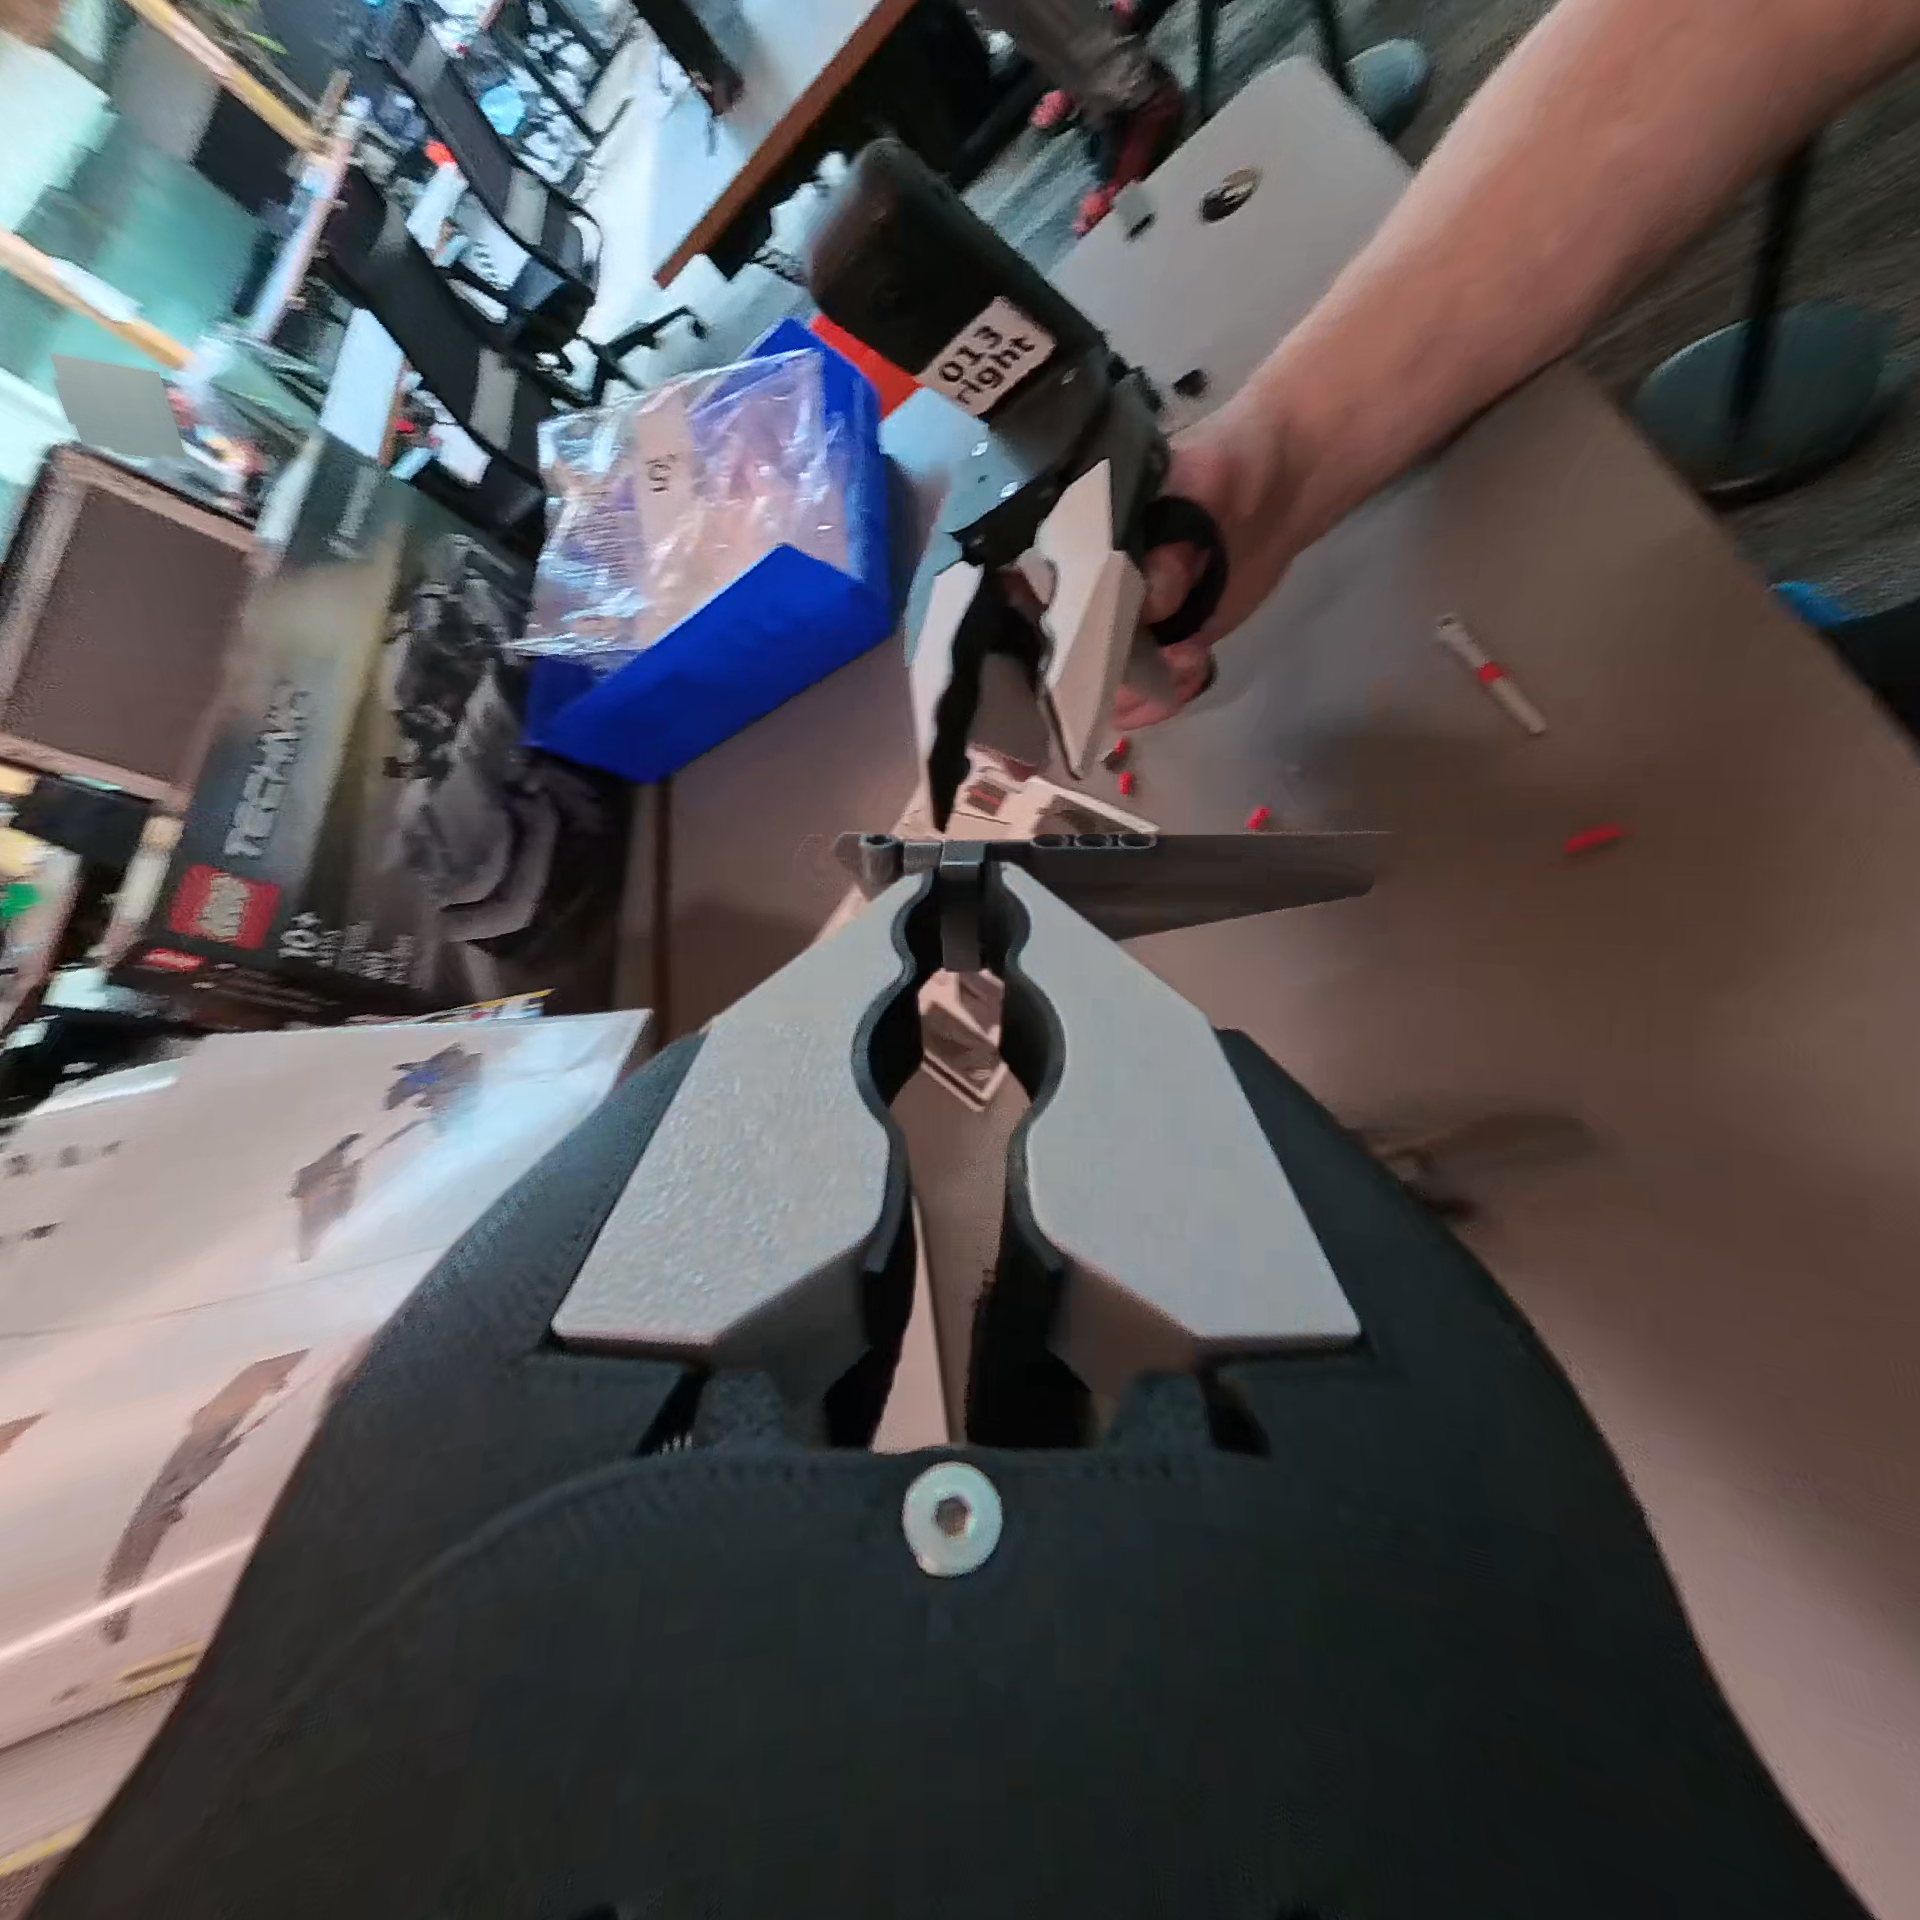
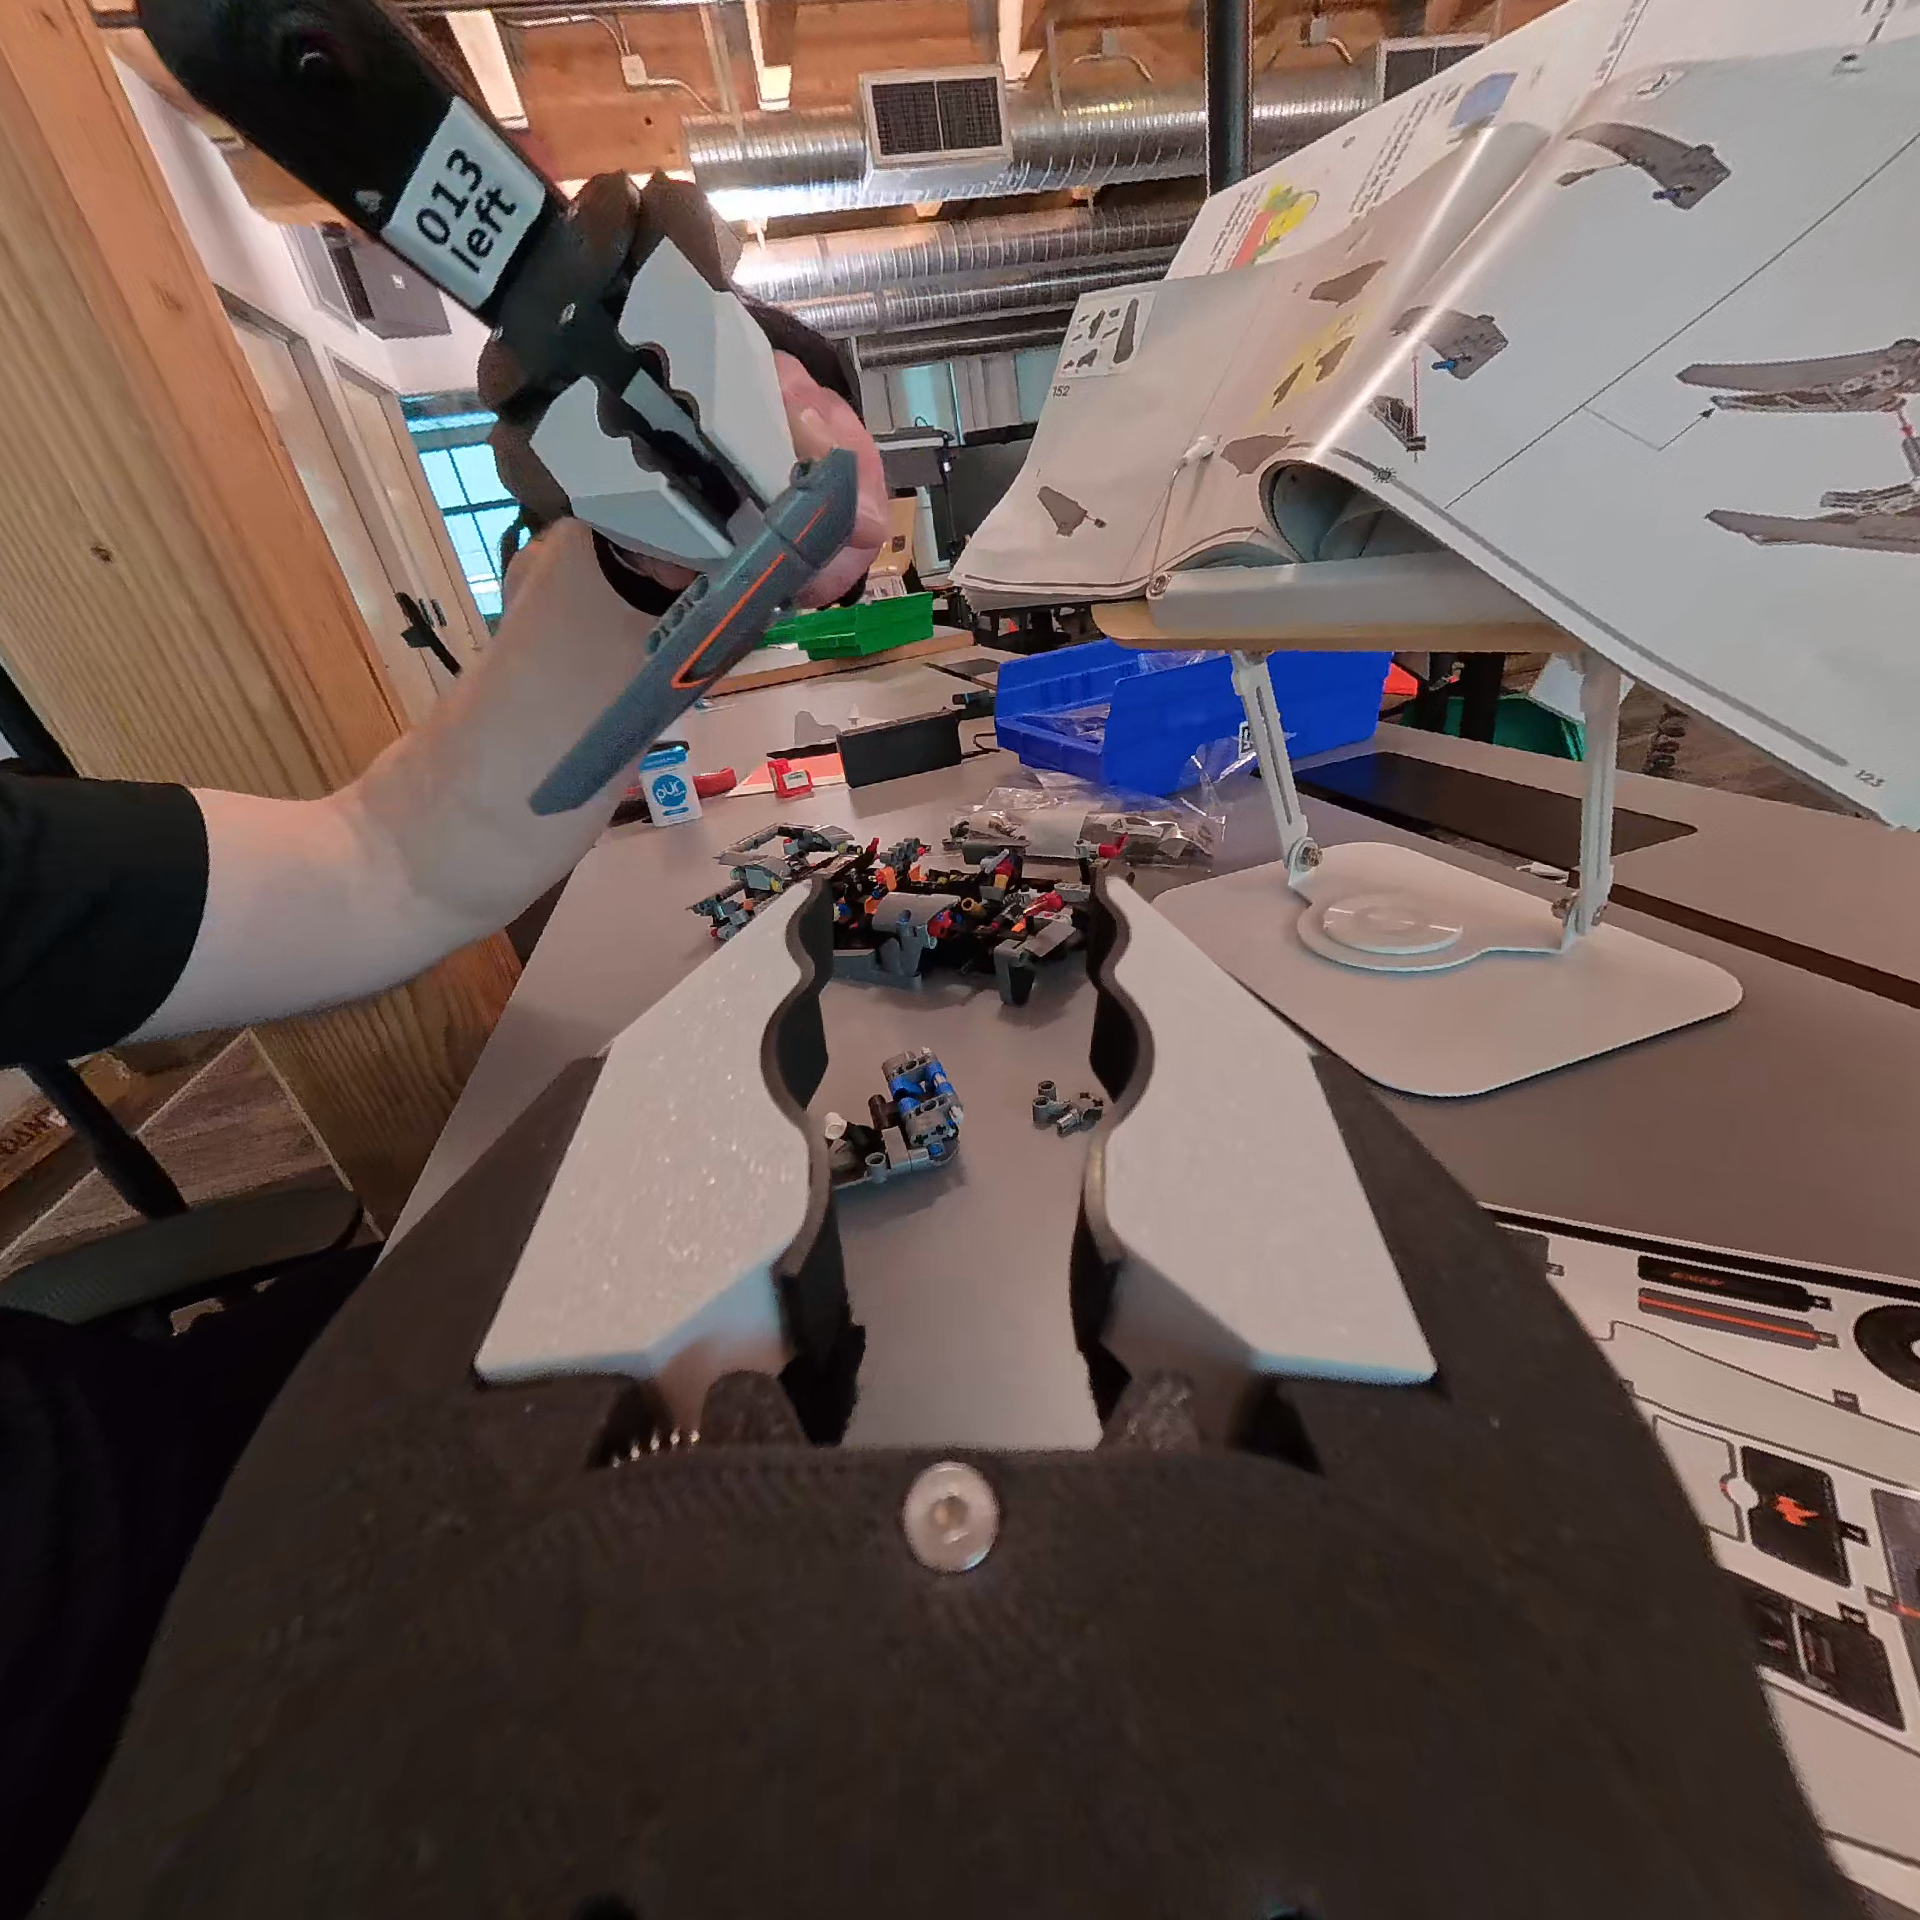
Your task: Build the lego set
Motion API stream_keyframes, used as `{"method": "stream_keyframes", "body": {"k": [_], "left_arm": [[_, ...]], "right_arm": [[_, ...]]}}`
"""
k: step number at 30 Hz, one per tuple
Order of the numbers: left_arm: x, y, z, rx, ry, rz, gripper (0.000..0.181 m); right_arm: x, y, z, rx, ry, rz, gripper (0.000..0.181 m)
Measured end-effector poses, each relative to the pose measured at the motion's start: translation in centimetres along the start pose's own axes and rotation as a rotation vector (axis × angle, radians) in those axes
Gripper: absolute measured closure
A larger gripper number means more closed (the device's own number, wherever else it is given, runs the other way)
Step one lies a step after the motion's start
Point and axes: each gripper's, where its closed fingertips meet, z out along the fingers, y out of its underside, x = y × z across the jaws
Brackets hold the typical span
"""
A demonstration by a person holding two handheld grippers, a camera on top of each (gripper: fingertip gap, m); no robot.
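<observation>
A: Your left tool (image 1: 961,914) is clamped on the dark grey wing panel (image 2: 717,623) near one end, held up in the air well above the desk (image 2: 1195,1195).

B: And the right one?

A: Your right tool (image 2: 961,956) is spread wide with nothing in it, pointing at the half-built model (image 2: 935,925) on the desk. A small blue-and-grey subassembly (image 2: 909,1127) lies nearer, with a pair of grey connectors (image 2: 1065,1110) just beside it.

B: What worries you?

A: The panel is long and pinched only at a narrow tab, so I think it may pivot in the grip if you push a pin in. Also, the red pins (image 1: 1595,837) lie loose near the desk's edge; a careless sweep could knock them off.
</observation>
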Motion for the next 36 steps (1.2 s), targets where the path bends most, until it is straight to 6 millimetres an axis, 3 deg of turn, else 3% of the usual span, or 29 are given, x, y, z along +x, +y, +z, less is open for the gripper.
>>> {"method": "stream_keyframes", "body": {"k": [13, 24, 36], "left_arm": [[3.2, 0.5, 0.1, -0.023, 0.225, -0.059, 0.176], [3.9, -0.8, 0.0, 0.014, 0.302, -0.067, 0.176], [5.6, 0.4, 1.6, -0.056, 0.41, -0.084, 0.176]], "right_arm": [[-0.4, 0.3, 0.2, -0.016, -0.023, -0.007, 0.136], [-1.1, 0.1, 0.2, -0.006, -0.051, -0.02, 0.136], [-1.6, 0.0, 0.3, -0.009, -0.07, -0.041, 0.136]]}}
